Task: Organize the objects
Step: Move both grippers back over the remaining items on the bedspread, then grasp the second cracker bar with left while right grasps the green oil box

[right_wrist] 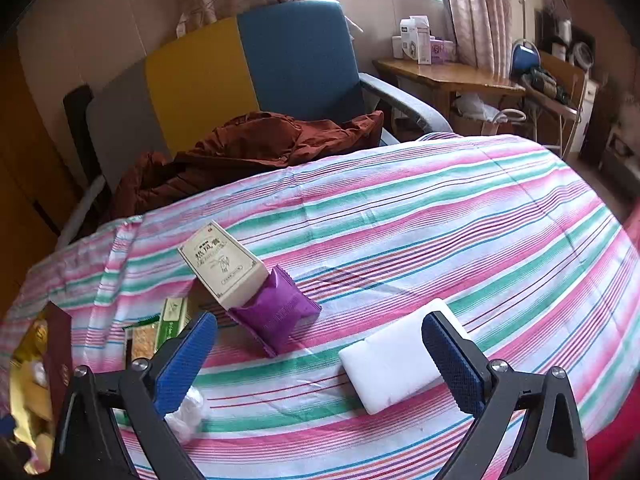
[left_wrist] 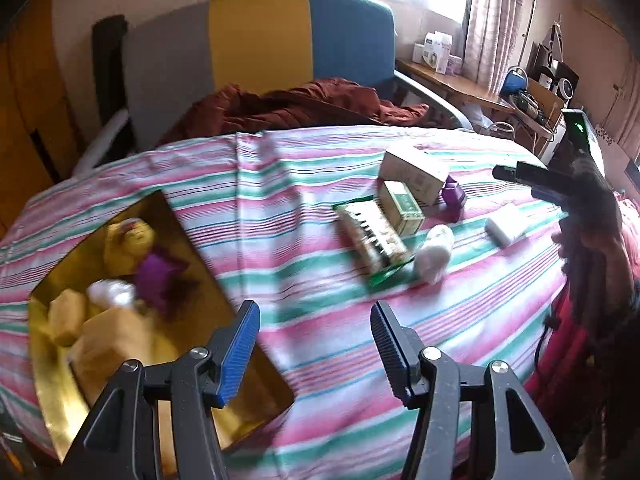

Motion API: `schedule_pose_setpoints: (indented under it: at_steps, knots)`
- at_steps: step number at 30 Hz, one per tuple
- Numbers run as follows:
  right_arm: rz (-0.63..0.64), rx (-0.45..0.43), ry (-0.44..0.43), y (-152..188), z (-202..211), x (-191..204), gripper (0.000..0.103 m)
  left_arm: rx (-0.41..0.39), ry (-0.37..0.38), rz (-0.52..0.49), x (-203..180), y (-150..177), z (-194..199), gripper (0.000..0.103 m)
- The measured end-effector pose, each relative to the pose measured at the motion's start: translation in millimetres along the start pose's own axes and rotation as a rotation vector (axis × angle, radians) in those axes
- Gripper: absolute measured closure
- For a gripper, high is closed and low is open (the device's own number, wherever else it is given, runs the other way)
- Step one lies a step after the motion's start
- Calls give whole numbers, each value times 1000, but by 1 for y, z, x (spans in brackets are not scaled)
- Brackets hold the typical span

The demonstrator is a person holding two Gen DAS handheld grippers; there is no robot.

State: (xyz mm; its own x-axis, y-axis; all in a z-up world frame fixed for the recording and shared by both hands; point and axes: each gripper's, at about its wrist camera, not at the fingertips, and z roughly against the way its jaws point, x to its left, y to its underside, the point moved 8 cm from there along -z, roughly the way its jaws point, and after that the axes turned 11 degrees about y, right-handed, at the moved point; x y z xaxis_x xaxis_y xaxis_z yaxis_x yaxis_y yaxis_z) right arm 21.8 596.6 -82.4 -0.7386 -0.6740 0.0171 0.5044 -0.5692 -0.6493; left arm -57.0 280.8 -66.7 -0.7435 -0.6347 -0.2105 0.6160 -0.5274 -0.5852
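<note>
Your left gripper (left_wrist: 314, 350): jaws spread, nothing between them, over the striped cloth (left_wrist: 320, 168). At its 9 o'clock, gold box (left_wrist: 60, 392) holding yellow and purple packets. At 12 to 1 o'clock: green tray pack (left_wrist: 372, 236), cream carton (left_wrist: 414, 172), white block (left_wrist: 506, 226). Your right gripper (right_wrist: 320, 352): jaws wide, empty, the white block at its 3 o'clock just beside the right pad; purple sachet (right_wrist: 276, 316) at 12.
</note>
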Motion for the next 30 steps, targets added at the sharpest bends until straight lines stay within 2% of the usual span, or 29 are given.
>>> schedule_pose_setpoints:
  at_steps: [3,9,13,21,25,27,30]
  knots:
    - [-5,12,-12,2,0,0,0,25,25,11,-9,-15,-21,45]
    - [-8,16,-48,2,-1,3,0,103,27,1,-19,-39,-78,45]
    - [-26,14,-66,0,0,1,0,187,54,56,-20,-48,-121,45]
    - [-10,35,-98,2,-2,7,0,263,59,96,-21,-56,-165,45]
    - [-2,43,-102,4,-3,8,0,272,53,88,-19,-55,-179,46]
    - [3,43,-103,4,-3,9,0,249,55,80,-17,-55,-178,48]
    - [17,43,-111,5,-2,12,0,231,49,56,-14,-49,-172,54]
